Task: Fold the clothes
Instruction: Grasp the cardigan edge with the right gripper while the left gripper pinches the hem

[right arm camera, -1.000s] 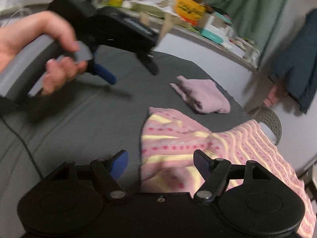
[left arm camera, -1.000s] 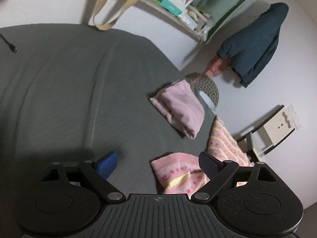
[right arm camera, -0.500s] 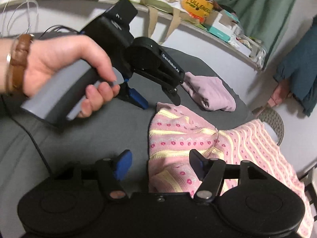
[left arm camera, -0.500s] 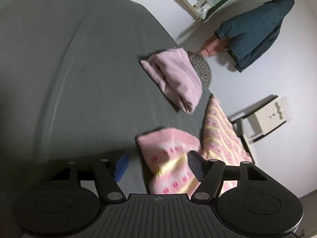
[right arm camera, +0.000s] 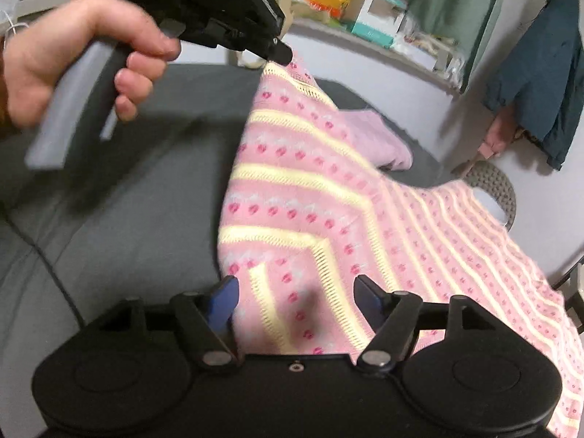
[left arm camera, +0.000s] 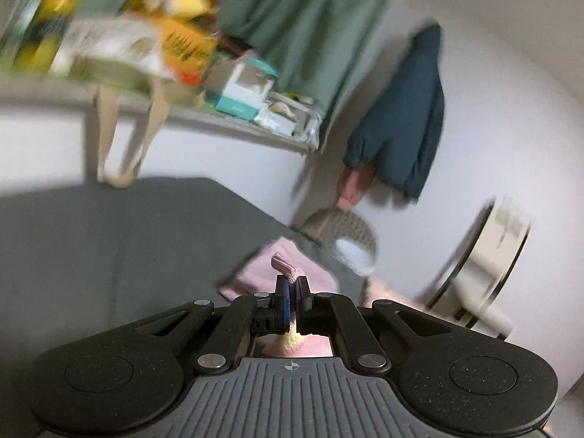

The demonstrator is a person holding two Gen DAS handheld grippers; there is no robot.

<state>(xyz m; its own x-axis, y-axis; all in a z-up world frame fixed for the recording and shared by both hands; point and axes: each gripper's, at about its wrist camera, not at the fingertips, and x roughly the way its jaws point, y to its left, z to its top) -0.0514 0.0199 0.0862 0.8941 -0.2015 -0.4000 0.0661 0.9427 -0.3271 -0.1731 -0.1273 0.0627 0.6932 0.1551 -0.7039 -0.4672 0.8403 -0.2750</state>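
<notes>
Pink knit sweater point(right arm camera: 328, 197) corner pinched in left tongs point(left arm camera: 291, 301), right tongs point(right arm camera: 295, 292) spread wide

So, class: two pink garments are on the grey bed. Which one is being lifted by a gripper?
The striped pink-and-yellow knit: the left gripper pinches its corner and holds it up. The plain pale-pink garment lies folded on the bed, untouched.

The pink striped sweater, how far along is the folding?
Done: a lilac garment lies folded on the grey bed. In hand: the left gripper is shut on one corner of the pink striped sweater, lifting it; the right gripper is open, its fingers either side of the lower edge. Left: the sweater is still unfolded, partly hanging off the bed.
</notes>
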